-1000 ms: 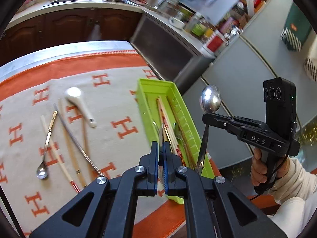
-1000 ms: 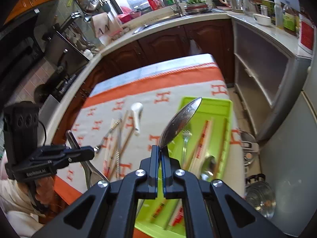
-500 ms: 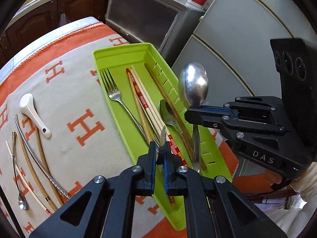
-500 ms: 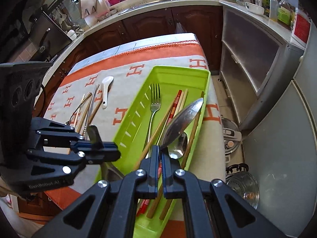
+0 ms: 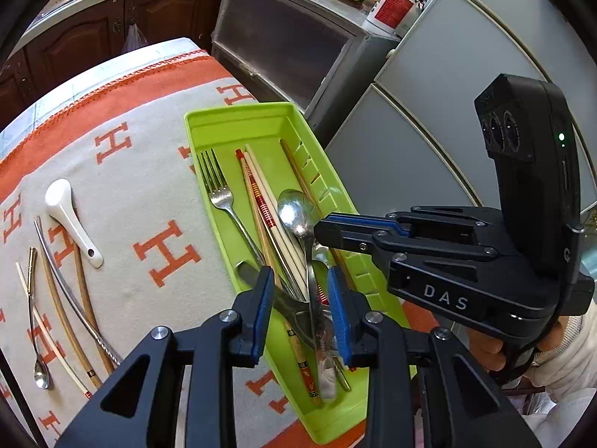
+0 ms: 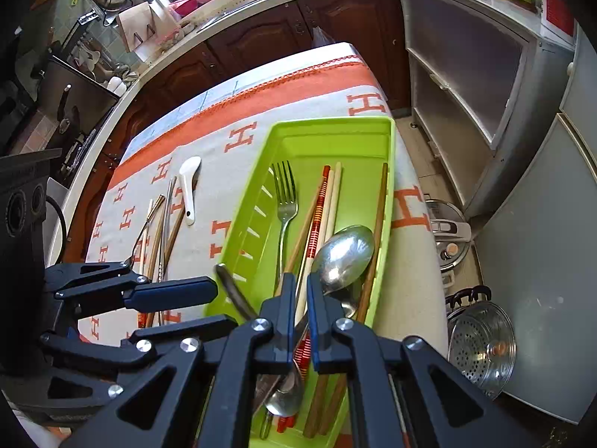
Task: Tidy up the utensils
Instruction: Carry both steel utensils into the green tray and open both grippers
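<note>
A lime green tray point(image 5: 238, 119) point(image 6: 335, 130) lies on the orange-and-white cloth and holds a fork point(image 5: 220, 194) point(image 6: 285, 201), several chopsticks point(image 5: 261, 201) point(image 6: 324, 205) and spoons. My left gripper point(image 5: 300, 313) point(image 6: 209, 291) is open over the tray's near end, with a metal utensil handle point(image 5: 283, 295) lying loose between its fingers. My right gripper point(image 6: 300, 306) point(image 5: 321, 224) has its fingers slightly parted around the handle of a large metal spoon point(image 6: 345, 254) point(image 5: 296, 212) lying in the tray.
Left of the tray on the cloth lie a white ceramic spoon point(image 5: 69, 220) point(image 6: 188, 183), a small metal spoon point(image 5: 35, 328), a metal straw point(image 5: 71, 291) and several chopsticks point(image 5: 86, 298). Cabinets and a fridge point(image 5: 447, 86) stand beyond the table edge. A steamer pot point(image 6: 481, 347) sits on the floor.
Both grippers have lowered to the tray. The left gripper has opened and let go of its utensil. The right gripper's spoon now lies in the tray and its fingers have parted slightly.
</note>
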Available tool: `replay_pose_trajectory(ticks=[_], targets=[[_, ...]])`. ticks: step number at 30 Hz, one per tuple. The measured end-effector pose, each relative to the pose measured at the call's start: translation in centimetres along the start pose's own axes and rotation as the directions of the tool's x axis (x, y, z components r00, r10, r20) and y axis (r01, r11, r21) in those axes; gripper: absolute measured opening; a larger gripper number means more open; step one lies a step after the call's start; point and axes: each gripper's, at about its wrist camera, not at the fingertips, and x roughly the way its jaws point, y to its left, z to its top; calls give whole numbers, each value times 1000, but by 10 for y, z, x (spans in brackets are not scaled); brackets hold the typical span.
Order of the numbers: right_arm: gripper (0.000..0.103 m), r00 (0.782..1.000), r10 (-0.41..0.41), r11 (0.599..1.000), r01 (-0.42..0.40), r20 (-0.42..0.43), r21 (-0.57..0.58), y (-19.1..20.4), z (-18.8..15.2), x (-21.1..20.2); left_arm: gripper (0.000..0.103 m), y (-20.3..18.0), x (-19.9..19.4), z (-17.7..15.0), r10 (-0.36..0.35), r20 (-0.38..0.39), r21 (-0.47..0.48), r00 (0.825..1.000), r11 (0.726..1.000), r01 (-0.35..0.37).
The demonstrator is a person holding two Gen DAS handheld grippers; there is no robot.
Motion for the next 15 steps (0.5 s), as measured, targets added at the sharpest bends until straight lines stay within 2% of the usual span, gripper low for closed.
replay_pose_trajectory(ticks=[5,15], targets=[[6,1000,14,1000,-14,-7,-2,6,2,2,28,7,-11,-2,10,11,-31,1000,999,-9],[6,999,50,998,-51,-22,-31,26,2,4,32,41,-41,-25,93,36,-141,995,986,-87]])
